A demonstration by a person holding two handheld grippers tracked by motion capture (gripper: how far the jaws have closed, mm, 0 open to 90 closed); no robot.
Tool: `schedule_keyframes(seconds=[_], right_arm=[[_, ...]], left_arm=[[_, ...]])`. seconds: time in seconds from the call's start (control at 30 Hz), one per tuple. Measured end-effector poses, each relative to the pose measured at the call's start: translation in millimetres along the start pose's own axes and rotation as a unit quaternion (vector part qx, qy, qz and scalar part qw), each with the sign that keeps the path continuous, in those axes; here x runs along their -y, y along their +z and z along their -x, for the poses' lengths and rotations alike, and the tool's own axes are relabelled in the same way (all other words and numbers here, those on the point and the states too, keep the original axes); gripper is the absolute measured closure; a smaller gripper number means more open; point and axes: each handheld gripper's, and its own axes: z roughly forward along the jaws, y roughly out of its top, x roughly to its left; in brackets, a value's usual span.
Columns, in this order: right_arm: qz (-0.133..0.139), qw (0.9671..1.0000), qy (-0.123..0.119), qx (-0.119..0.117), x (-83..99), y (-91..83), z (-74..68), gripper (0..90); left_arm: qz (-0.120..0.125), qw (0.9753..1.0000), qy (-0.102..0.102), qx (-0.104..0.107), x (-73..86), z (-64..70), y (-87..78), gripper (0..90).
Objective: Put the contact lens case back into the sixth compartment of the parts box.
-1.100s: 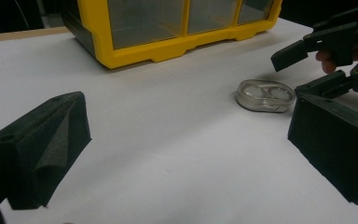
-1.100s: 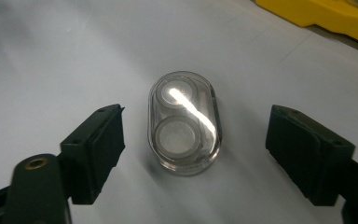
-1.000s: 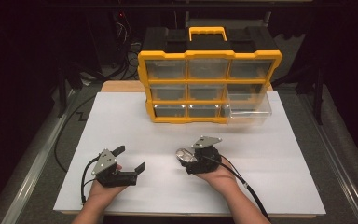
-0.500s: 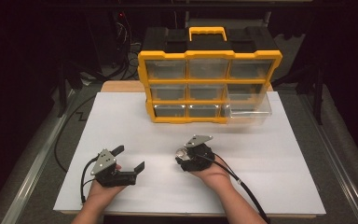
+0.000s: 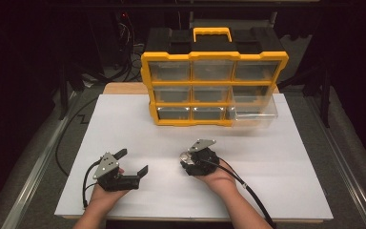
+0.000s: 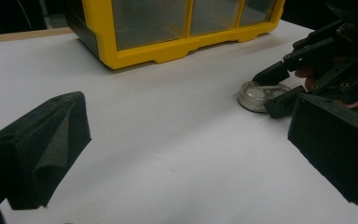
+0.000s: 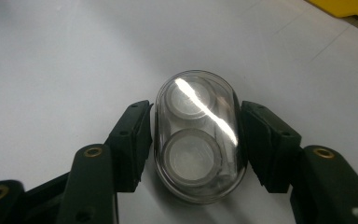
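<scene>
A small clear oval case [image 7: 196, 135] with two round shapes inside lies on the white table sheet [image 5: 267, 157]. My right gripper [image 7: 196, 142] is shut on it, one black jaw against each long side. From above, the case [image 5: 186, 156] glints at the tip of the right gripper [image 5: 188, 160], near the middle front of the sheet. The left gripper view has the case [image 6: 256, 95] flat on the sheet between the right gripper's fingers [image 6: 270, 74]. My left gripper [image 5: 133, 162] stands open at the front left, jaws wide apart and holding nothing.
A yellow and black drawer organizer [image 5: 214, 88] stands at the back of the sheet, with its lower right clear drawer [image 5: 252, 112] pulled out. Cables trail from both grippers toward the front edge. Dark equipment surrounds the table.
My right gripper has moved a little left and down toward the sheet with the clear case in it. The left gripper has stayed in place, open.
</scene>
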Motion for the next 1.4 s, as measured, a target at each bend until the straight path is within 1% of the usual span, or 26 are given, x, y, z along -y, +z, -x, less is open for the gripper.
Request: schedule_keyframes(seconds=[0.27,0.47,0.8,1.0,1.1,1.27,1.4], right_arm=[[0.005,1.0000,0.001,-0.005,2.0,-0.4,1.1,49.2],[0.006,0.9999,0.007,-0.007,2.3,-0.4,1.7,49.5],[0.001,1.0000,0.001,-0.006,1.6,-0.6,1.5,49.8],[0.002,1.0000,0.000,-0.009,1.6,-0.7,2.3,49.9],[0.001,0.9999,0.003,-0.011,1.3,-1.0,3.0,49.9],[0.010,0.9999,0.004,-0.010,0.3,-6.1,4.7,49.9],[0.015,0.9998,-0.006,-0.007,1.1,-12.1,3.2,49.9]], left_arm=[[-0.001,1.0000,0.002,-0.001,0.1,0.0,-0.1,0.2],[0.000,1.0000,0.002,0.000,0.1,0.0,-0.1,0.3],[0.000,1.0000,0.002,-0.001,0.3,-0.5,-0.3,0.3],[0.004,1.0000,-0.002,-0.001,0.6,-1.7,-0.9,0.3],[0.002,1.0000,-0.001,-0.001,1.0,-2.0,-1.0,0.2],[0.002,1.0000,0.001,-0.001,1.3,-2.4,-1.3,0.2],[0.002,1.0000,0.001,-0.002,1.4,-2.4,-1.1,0.3]])
